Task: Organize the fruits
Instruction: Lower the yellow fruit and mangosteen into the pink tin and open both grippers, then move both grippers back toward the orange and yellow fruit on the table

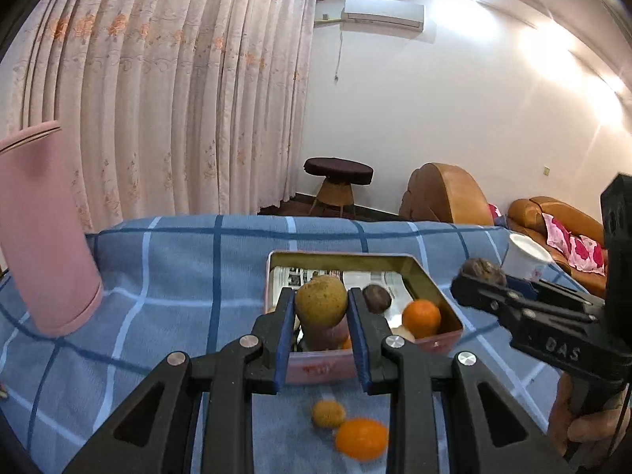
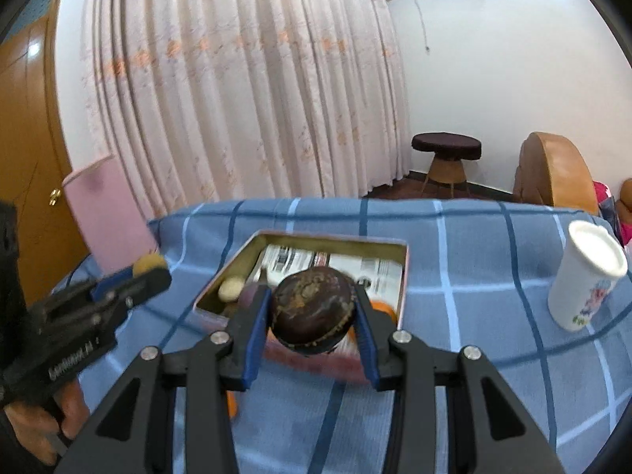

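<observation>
My left tool (image 1: 320, 308) grips a yellow-brown fruit (image 1: 320, 302) over the tin's (image 1: 430, 276) near end — my right tool (image 2: 312, 316) clamps a dark wrinkled fruit (image 2: 312, 310) above it too. An orange (image 1: 421, 318) sits inside; two more fruits (image 1: 347, 428) lie on the checked worktop (image 1: 177, 276).

Bright, even indoor light. Glare blows out the wall (image 1: 553, 51) at upper right in the left view. Fisheye bends the curtain (image 1: 166, 91) and darkens the corners. The fruits (image 1: 351, 428) on the cloth (image 1: 177, 276) are blurred, as is the tin (image 2: 328, 245) in the right view.
</observation>
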